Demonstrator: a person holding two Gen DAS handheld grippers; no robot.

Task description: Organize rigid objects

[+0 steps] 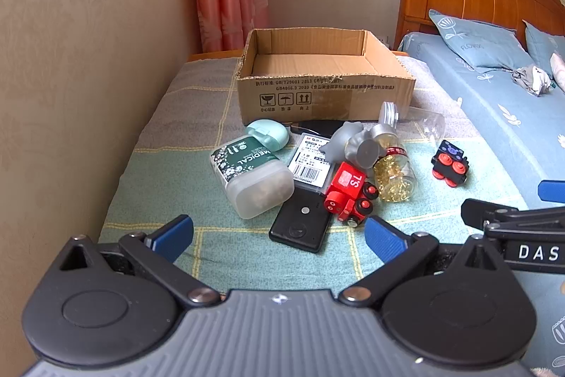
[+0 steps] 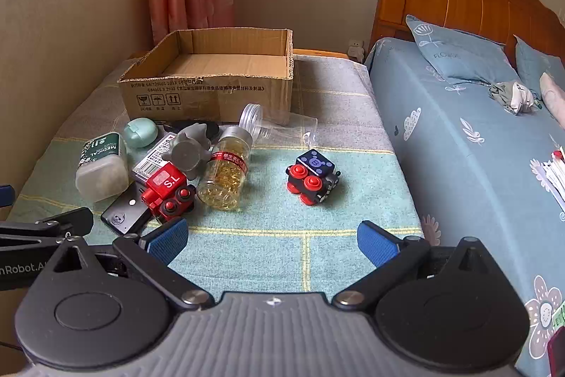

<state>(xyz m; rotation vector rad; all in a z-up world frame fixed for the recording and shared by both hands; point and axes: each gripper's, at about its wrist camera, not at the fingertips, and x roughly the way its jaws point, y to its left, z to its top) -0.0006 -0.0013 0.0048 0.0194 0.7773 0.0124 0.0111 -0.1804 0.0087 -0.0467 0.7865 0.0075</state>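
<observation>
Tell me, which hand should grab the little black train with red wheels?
Probably the right. The right gripper is open and faces the black toy train, standing apart from the pile. The left gripper, open too, faces the black device instead.

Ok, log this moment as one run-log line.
left gripper: open, empty | right gripper: open, empty | cardboard box: empty | red toy train: unsorted in pile

"MEDICAL" on the green-labelled bottle [image 1: 247, 170]; "S.L" on the red toy train [image 2: 166, 188]; "DAS" on my right gripper [image 1: 536, 251]; handling symbols on the cardboard box [image 1: 317, 83].
</observation>
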